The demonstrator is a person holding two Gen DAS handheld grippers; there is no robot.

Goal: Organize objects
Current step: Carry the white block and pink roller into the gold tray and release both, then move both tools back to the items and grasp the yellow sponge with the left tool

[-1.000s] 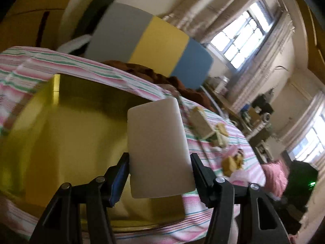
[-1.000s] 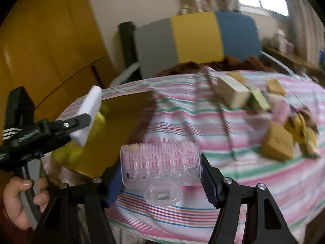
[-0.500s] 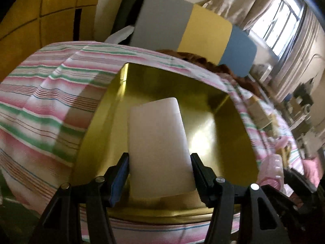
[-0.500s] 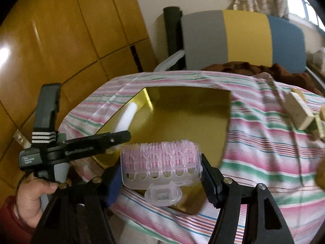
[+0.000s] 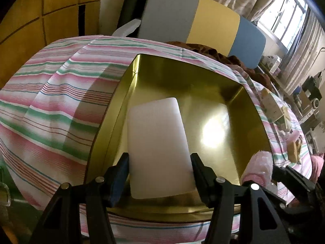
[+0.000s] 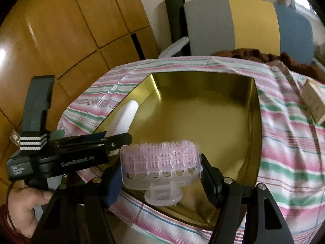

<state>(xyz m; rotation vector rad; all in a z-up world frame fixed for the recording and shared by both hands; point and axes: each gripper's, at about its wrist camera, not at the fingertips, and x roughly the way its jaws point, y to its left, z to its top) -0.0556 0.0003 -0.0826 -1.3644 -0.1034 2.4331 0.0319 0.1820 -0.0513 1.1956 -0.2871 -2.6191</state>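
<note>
a white soap-like block (image 5: 157,146) is clamped between the left gripper (image 5: 158,174) jaws, a pink hair roller (image 6: 160,163) between the right gripper (image 6: 160,174) jaws, both above the gold tray (image 6: 203,109); lowering and release are judged next.

Tray (image 5: 239,93) under my claws was glossy gold metal; cloth (image 5: 61,109) striped, soft fabric; white block (image 5: 158,146) matt, smooth; roller (image 6: 161,163) clear pink plastic, ribbed.
</note>
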